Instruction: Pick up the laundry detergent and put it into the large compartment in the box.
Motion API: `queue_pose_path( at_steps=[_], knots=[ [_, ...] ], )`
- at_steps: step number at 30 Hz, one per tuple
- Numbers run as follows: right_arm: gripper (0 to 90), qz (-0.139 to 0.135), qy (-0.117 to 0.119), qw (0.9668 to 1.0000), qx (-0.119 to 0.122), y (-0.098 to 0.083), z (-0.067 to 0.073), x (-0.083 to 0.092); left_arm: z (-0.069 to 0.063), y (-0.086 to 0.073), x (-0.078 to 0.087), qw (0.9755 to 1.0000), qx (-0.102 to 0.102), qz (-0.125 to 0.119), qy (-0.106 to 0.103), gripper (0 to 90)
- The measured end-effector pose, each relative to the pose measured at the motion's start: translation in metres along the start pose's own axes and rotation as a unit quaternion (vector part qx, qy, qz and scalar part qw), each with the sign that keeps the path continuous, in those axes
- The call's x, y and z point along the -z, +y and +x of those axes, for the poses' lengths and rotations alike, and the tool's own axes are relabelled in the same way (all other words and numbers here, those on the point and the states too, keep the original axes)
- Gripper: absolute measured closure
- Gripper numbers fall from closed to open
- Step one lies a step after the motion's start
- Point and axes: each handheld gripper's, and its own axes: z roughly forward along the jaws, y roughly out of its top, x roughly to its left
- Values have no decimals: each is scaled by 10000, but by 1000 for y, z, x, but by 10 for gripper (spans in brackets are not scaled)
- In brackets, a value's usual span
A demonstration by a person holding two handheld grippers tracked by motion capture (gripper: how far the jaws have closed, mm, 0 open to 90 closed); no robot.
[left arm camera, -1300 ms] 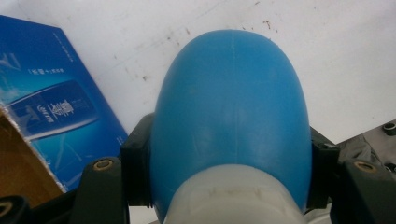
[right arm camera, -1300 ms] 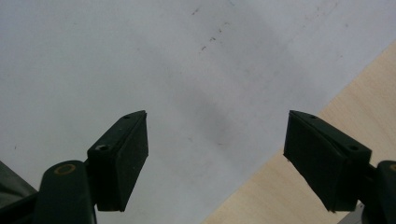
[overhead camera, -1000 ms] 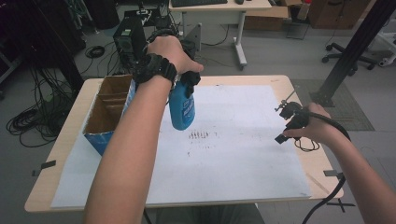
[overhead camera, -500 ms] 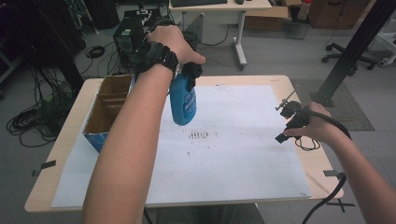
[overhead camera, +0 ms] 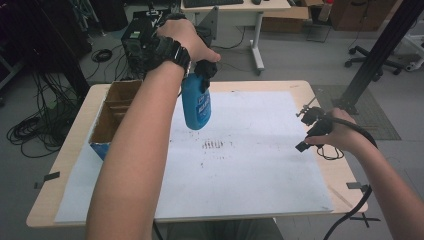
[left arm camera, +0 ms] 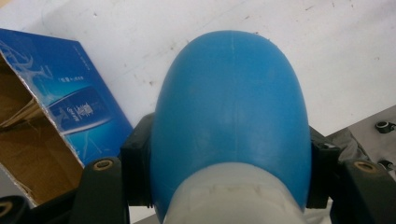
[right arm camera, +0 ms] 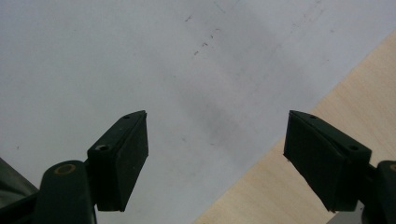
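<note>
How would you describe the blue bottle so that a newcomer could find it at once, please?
Start at the wooden table covered by a white sheet. Near its far left stands an open cardboard box; just right of it, the left gripper holds the blue bottle above the sheet. It is the one smooth, rounded blue plastic thing.

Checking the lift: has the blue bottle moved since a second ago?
Yes. The blue bottle, clamped in the left gripper, has risen slightly, toward the table's far edge.

A cardboard box (overhead camera: 112, 117) sits on the white sheet (overhead camera: 250, 165) (pencil-marked), left.
</note>
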Motion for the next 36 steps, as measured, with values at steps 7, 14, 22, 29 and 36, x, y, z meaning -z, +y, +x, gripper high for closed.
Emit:
queue_pose_path(
  at_steps=[7,14,22,29,36],
  knots=[
    [222,-1,4,10000,8,0,0,0,1,-1,2,10000,56,23,-17,375],
    [222,-2,13,10000,3,0,0,0,3,-1,3,9999,114,12,-44,375],
    [222,-16,28,10000,-7,0,0,-1,8,-3,5,9996,266,69,-70,375],
    [222,-20,33,10000,-11,0,0,-3,14,-5,5,9989,461,40,-32,375],
    [222,-16,41,10000,-10,-1,-1,-4,21,-8,7,9980,638,24,-7,375]
  ],
)
